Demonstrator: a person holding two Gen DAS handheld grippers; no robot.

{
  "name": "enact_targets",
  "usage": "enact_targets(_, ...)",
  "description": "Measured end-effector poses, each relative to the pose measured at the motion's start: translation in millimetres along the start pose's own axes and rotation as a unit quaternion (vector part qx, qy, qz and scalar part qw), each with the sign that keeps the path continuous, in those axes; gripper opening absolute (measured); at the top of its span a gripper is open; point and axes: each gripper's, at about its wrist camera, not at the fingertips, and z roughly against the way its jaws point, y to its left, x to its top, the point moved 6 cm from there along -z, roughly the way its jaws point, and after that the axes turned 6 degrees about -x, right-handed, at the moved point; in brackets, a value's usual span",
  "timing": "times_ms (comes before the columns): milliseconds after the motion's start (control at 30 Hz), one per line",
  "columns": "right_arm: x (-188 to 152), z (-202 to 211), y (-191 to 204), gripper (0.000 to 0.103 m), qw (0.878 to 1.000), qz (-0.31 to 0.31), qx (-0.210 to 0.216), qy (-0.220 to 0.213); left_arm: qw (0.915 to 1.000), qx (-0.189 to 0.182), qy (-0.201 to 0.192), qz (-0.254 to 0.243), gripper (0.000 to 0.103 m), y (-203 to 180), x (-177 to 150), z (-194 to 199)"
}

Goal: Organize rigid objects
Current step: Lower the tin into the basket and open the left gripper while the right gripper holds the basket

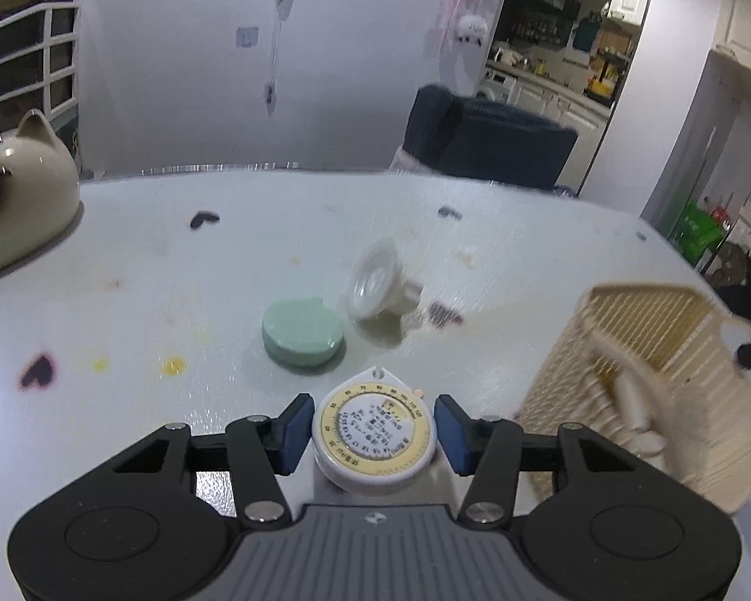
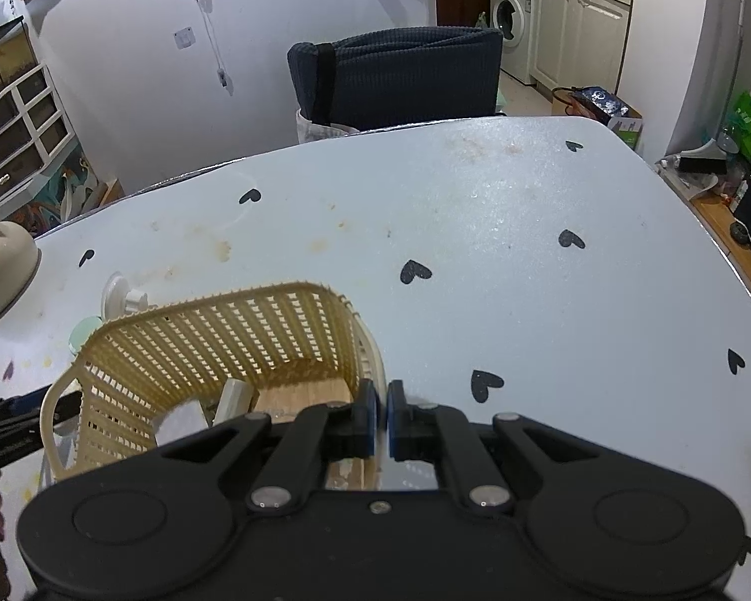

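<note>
Partly done, by the look of it: the basket (image 2: 215, 350) already holds a few pieces. The left gripper (image 1: 373, 430) is spread around the dial tape (image 1: 374, 438), pads not quite touching it. The right gripper (image 2: 380, 418) pinches the basket's near rim. A green disc (image 1: 303, 331) and a suction cup (image 1: 380, 286) lie farther out on the table (image 1: 175, 260).

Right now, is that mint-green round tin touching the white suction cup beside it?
Apart. In the left wrist view, a strip of table shows between the green tin and the suction cup.
</note>
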Motion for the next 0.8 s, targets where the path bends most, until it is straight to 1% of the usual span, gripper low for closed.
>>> enact_targets(100, -1, 1, 0, 0.005, 1.0, 0.0, 0.0, -0.003, 0.9997, -0.012, -0.019, 0.0, 0.053, -9, 10, 17)
enact_targets(200, -1, 1, 0, 0.005, 1.0, -0.001, -0.003, -0.006, 0.9989, -0.032, -0.035, -0.001, 0.053, -22, 20, 33)
enact_targets(400, -1, 1, -1, 0.005, 1.0, -0.005, 0.001, -0.008, 0.9953, -0.075, -0.053, -0.032, 0.053, -61, 32, 55)
enact_targets(600, -2, 1, -1, 0.005, 1.0, -0.009, 0.004, -0.01, 0.9901, -0.112, -0.039, -0.075, 0.053, -101, 32, 58)
enact_targets(800, -2, 1, -2, 0.005, 1.0, -0.012, 0.007, -0.01, 0.9834, -0.131, 0.0, -0.126, 0.053, -134, 22, 45)
